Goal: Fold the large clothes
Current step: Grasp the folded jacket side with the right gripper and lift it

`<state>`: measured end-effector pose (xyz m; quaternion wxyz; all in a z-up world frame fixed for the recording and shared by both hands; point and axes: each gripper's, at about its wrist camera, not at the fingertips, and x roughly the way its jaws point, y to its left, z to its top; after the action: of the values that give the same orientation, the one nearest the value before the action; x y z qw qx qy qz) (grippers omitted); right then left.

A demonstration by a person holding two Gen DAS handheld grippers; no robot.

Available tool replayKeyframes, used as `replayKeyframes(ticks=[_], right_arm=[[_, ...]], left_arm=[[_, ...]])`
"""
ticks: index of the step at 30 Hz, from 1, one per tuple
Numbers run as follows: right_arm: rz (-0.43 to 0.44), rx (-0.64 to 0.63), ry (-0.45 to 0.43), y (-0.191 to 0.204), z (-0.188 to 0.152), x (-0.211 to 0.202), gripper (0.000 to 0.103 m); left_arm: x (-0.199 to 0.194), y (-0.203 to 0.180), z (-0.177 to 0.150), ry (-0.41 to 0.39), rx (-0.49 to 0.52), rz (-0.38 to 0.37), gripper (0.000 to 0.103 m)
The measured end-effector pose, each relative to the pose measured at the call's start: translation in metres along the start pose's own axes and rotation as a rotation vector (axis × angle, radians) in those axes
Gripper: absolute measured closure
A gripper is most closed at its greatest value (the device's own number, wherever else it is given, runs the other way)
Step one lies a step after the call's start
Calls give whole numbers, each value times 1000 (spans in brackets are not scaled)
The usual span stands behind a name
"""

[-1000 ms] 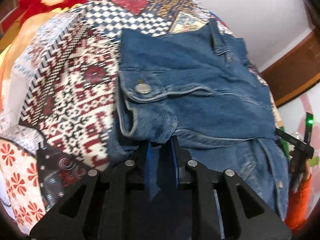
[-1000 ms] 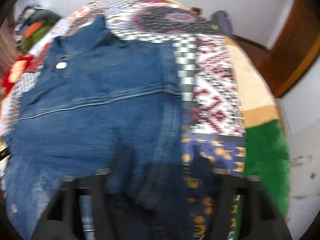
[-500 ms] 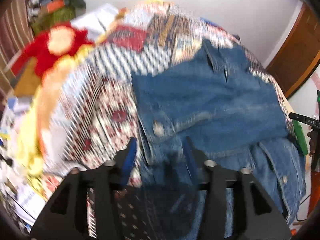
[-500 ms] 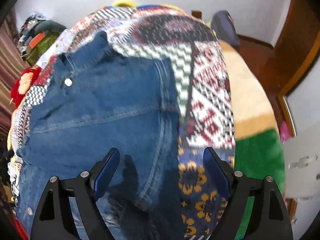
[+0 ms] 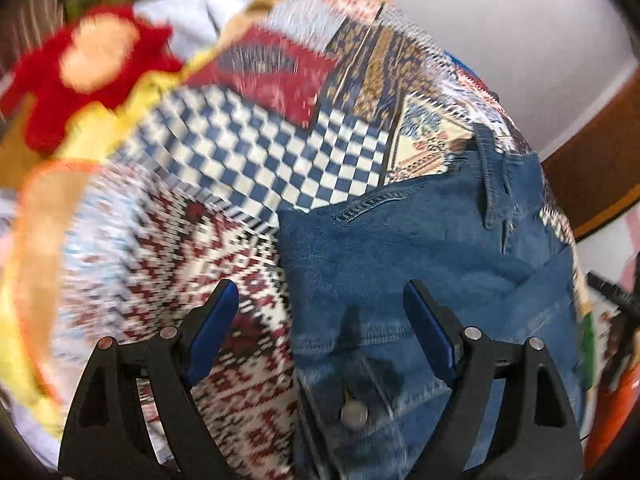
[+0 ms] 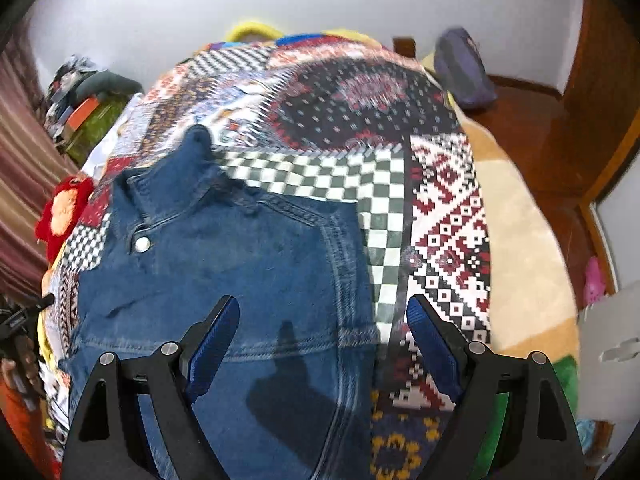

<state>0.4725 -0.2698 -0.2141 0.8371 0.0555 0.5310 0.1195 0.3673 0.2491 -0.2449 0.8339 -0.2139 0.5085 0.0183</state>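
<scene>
A blue denim jacket [image 5: 420, 248] lies flat and partly folded on a patchwork bedspread [image 5: 224, 168]. In the left wrist view my left gripper [image 5: 322, 312] is open and empty, held above the jacket's left edge, with a metal button [image 5: 354, 417] just below it. In the right wrist view the jacket [image 6: 224, 272] fills the left half, its collar [image 6: 192, 148] pointing away. My right gripper [image 6: 322, 326] is open and empty above the jacket's right edge, over the seam where denim meets the bedspread [image 6: 444, 216].
A red plush toy [image 5: 84, 64] lies at the far left of the bed, also in the right wrist view [image 6: 60, 216]. Piled items [image 6: 84, 108] sit by a curtain at left. A purple bag [image 6: 464, 68] and wooden floor [image 6: 532, 128] are at right.
My left gripper let go of the denim fold it held and opened wide. Both grippers have pulled back and risen above the jacket, which now lies flat.
</scene>
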Motion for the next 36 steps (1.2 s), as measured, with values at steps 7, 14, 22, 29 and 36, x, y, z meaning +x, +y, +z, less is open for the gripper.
replayKeyframes(ticks=[7, 14, 22, 29, 36], right_arm=[[64, 92, 45, -23, 12, 45, 19], [112, 86, 36, -24, 30, 70, 58], [80, -40, -52, 4, 46, 46, 87], [-3, -146, -175, 35, 73, 3, 88], [-62, -173, -287, 52, 102, -13, 88]], left_arm=[[60, 11, 5, 87, -60, -34, 44], [65, -1, 12, 59, 6, -8, 90], [39, -59, 37, -17, 285, 200, 95], [-11, -88, 87, -173, 336, 188, 95], [-10, -92, 124, -241, 316, 217, 95]])
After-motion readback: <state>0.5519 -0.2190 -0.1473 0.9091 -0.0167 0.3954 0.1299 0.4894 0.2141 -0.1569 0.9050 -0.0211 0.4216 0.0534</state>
